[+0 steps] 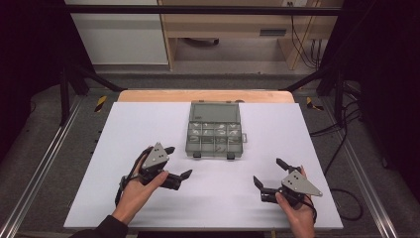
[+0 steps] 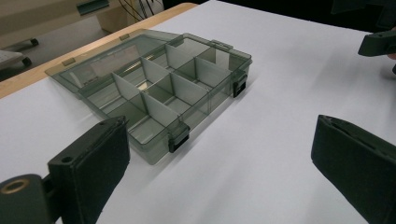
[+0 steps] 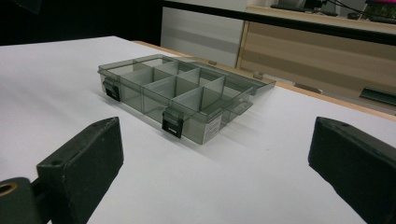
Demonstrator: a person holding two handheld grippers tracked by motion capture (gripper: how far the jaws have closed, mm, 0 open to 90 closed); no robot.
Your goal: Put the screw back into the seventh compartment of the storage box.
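A smoky grey plastic compartment box (image 1: pixel 215 137) lies on the white table (image 1: pixel 148 198), its lid (image 1: pixel 216 112) folded flat behind it. Dividers split it into several cells, and two black latches hang on its front wall. In the left gripper view the box (image 2: pixel 163 88) sits ahead and to the left; in the right gripper view the box (image 3: pixel 177 91) sits ahead, left of centre. My left gripper (image 1: pixel 179 162) is open on the table left of the box front. My right gripper (image 1: pixel 268 172) is open to the box's lower right. Both hold nothing.
The table's wooden far edge (image 1: pixel 205 95) runs behind the lid. Beyond it stand a white cabinet (image 1: pixel 119 34) and wooden furniture (image 1: pixel 237 25). Dark frame bars and cables (image 1: pixel 341 129) flank the table. The other gripper's jaw tip (image 2: pixel 378 43) shows at the far right of the left gripper view.
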